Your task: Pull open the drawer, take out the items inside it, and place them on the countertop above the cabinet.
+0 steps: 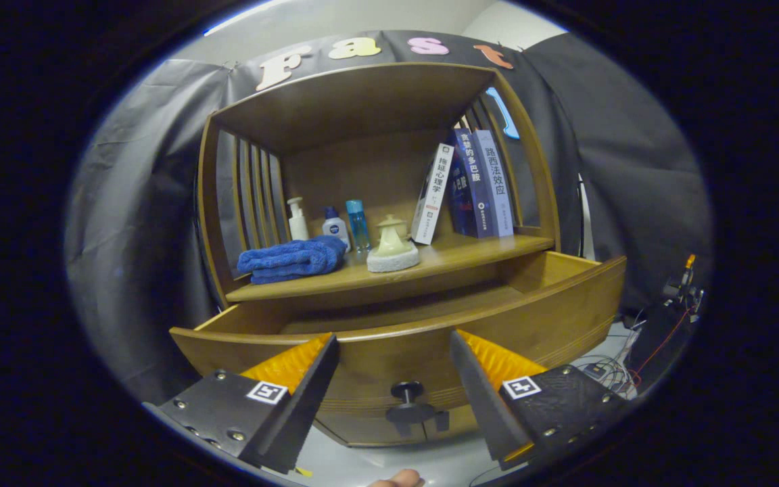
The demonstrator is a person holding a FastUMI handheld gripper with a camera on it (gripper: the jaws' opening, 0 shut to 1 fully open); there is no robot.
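Tongs (395, 348) wide apart, holding nothing — drawer (430, 325) pulled out at frame centre, its knob (407, 391) betw. the two fingers, not touched. Bench (389, 274) above carries towel (291, 259) at left, bottles (327, 222), books (470, 186) upper right. Drawer inside can't be seen.

gripper (393, 352), screwed housings, square tag markers

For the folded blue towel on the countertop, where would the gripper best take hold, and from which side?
Judging by its pose, grip the blue towel across its rounded folded edge from the front: bottles stand behind it. The gripper is open, fingers spread before the pulled-out drawer.
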